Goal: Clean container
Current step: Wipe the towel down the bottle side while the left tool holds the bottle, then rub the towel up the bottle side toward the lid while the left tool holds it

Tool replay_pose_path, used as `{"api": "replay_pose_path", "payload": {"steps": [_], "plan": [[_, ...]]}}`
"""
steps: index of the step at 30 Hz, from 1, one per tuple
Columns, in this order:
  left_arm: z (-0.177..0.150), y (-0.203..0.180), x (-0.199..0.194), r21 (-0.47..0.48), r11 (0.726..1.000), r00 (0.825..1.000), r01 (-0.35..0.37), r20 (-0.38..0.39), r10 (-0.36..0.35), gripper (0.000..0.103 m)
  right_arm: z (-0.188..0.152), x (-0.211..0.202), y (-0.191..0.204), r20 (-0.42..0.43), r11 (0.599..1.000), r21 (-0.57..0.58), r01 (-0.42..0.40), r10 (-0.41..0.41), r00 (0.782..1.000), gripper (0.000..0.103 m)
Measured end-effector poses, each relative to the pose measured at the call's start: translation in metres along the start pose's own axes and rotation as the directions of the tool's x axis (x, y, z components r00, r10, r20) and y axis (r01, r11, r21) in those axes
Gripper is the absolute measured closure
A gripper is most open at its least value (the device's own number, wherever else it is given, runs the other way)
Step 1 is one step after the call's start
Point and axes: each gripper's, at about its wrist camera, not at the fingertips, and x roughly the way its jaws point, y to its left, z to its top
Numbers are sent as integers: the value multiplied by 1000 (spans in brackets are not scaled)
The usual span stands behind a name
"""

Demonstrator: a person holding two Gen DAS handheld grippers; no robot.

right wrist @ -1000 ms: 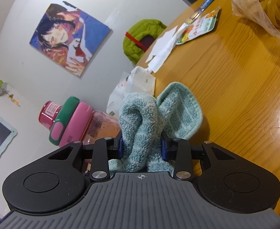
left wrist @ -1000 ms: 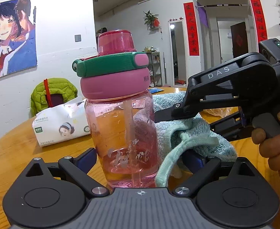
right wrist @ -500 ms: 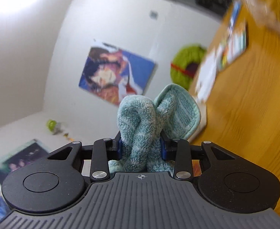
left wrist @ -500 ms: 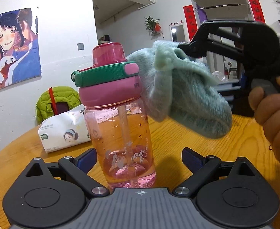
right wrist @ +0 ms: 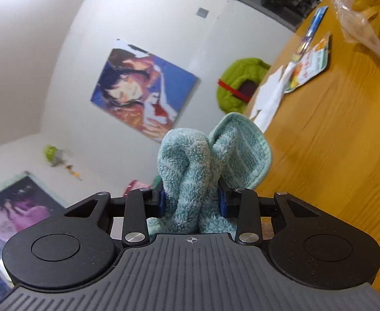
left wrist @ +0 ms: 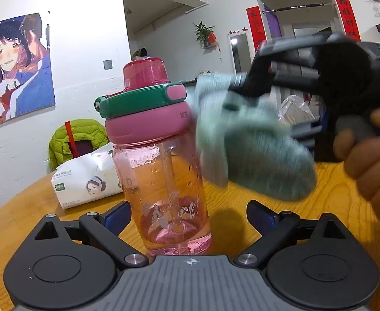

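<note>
Left gripper: spread wide on the desk, the bottle standing upright between its fingers, close to the left finger and clear of the right one; whether the left finger touches the bottle cannot be told.
Bottle: clear pink, pink collar, green strap, dark pink cap; it stands on the wooden desk.
Towel: pale teal, blurred, lifted off the desk just right of the bottle, its edge against the bottle's collar.
Right gripper: clamped on the bunched towel; a hand holds its handle, right of the bottle.
Tissue pack: on the desk, behind and left of the bottle.
Green jacket: beyond the tissue pack, farther left of the bottle.
Poster: on the wall, far left of the bottle.
</note>
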Motion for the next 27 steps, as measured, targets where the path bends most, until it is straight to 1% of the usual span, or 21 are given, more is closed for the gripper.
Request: {"api": "replay_pose_path", "payload": {"steps": [2,3,4,5,6,7,8,9,10,11,12,13,14,15,17,18,19,20,21,25,27], "plan": [[0,0,0,3,1000,1000,-1,0,1,9,-1,11,-6,-69,996,14,89,-88,994,64],[0,0,0,4,1000,1000,-2,0,2,9,-4,18,-9,-111,986,1,169,-168,979,64],[0,-1,0,6,1000,1000,-3,-1,3,9,-6,24,-12,-147,970,-20,244,-244,958,64],[0,-1,1,11,1000,1000,-6,-3,6,9,-8,30,-16,-180,949,-44,312,-315,932,63],[-1,-2,1,17,1000,1000,-9,-4,9,9,-10,34,-17,-189,936,-63,345,-351,917,63],[-1,-2,1,18,1000,1000,-10,-3,10,9,-10,35,-15,-182,933,-80,351,-360,915,63],[-1,-1,1,13,1000,1000,-6,-2,6,9,-11,32,-10,-161,935,-103,341,-354,921,63],[-1,0,1,7,1000,1000,-2,0,2,9,-10,27,-5,-126,944,-111,309,-322,938,64],[-1,0,1,7,1000,1000,-1,0,1,9,-9,21,0,-87,960,-107,260,-269,959,64],[-1,0,1,8,1000,1000,-1,0,1,9,-7,13,4,-39,977,-99,187,-191,981,66],[-1,-1,0,14,1000,1000,0,-2,0,9,-5,5,8,2,989,-94,116,-116,993,66],[-1,-2,0,25,1000,1000,8,-2,-8,9,-4,-1,11,35,993,-96,68,-65,997,66],[-1,-3,-1,36,999,1000,18,-1,-18,9,-3,-4,13,56,994,-99,43,-38,998,66],[-1,-4,-1,44,999,1000,25,0,-25,9,-3,-1,12,40,993,-97,65,-61,997,66],[-1,-6,-2,53,998,999,35,1,-35,9,-4,10,8,-15,987,-93,133,-135,991,64],[-2,-6,-1,55,998,999,37,0,-37,9,-5,17,3,-59,975,-91,201,-207,977,64],[-2,-7,-1,57,998,999,40,-1,-40,9,-6,25,-3,-108,956,-93,277,-287,952,63],[-2,-7,-1,59,997,999,43,-2,-42,9,-6,32,-9,-156,931,-99,352,-364,918,63],[-2,-8,-1,62,997,999,46,-4,-45,9,-5,34,-9,-151,922,-109,371,-384,911,63],[0,-6,-4,54,998,999,36,4,-36,7,1,36,-1,-70,912,-151,381,-395,916,64],[3,-1,-4,18,1000,1000,-14,4,14,6,5,37,4,-29,906,-172,388,-398,917,64]]}}
